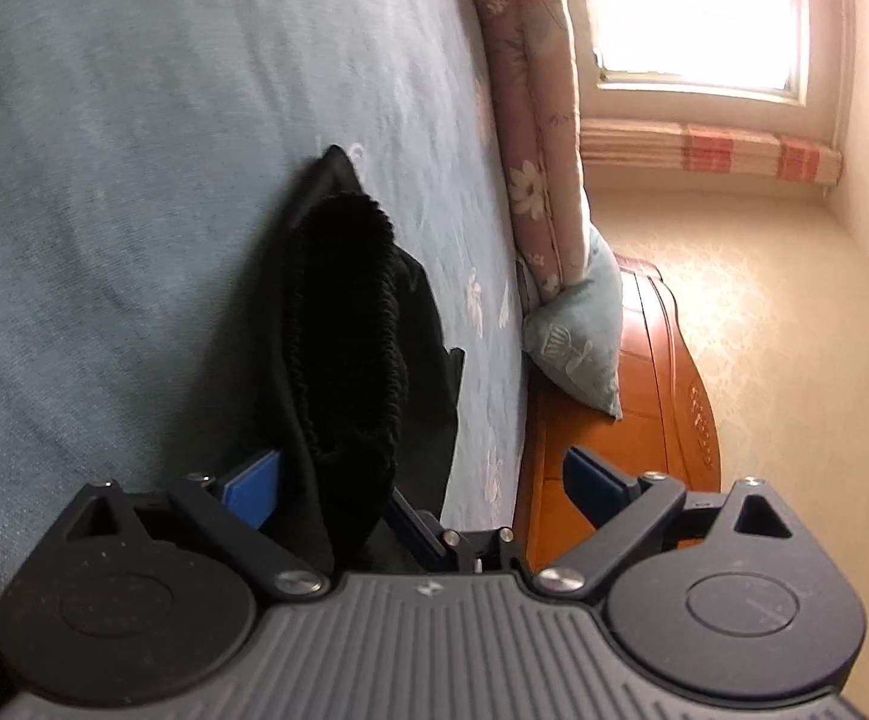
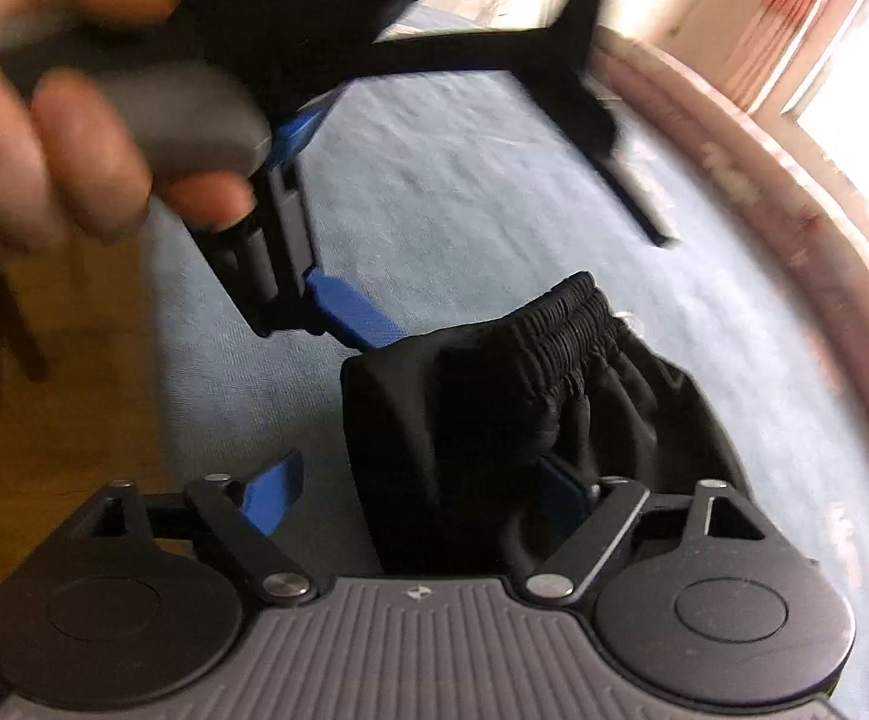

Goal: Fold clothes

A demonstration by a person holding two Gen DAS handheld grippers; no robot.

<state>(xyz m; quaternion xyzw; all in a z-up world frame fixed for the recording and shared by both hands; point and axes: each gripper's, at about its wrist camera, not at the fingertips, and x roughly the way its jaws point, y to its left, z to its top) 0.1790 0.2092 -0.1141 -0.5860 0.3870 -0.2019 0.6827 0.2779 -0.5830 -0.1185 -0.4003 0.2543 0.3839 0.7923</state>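
Left wrist view: the bed (image 1: 134,150), under its blue-grey cover, filled most of what you saw, tilted, with a floral quilt (image 1: 530,120) rolled along its far edge, a pale blue pillow (image 1: 578,342) against the wooden headboard (image 1: 662,396), and a bright window (image 1: 698,12) beyond. The black shorts (image 1: 344,324) lay bunched on the cover, elastic waistband up, draped over your left claw (image 1: 422,480); its blue pads stood wide apart, the cloth lying against the left pad only, nothing pinched between them.

Right wrist view, blurred: the same bed (image 2: 464,180) and the same shorts (image 2: 524,396), ribbed waistband on top, heaped just ahead of your right claw (image 2: 422,492). Its pads were spread wide; cloth covered the right pad and sat between the two, not clamped. Your left hand (image 2: 74,150) gripped the other claw (image 2: 338,210) at upper left, one blue pad touching the shorts' edge. Wooden floor (image 2: 74,390) showed beside the bed.
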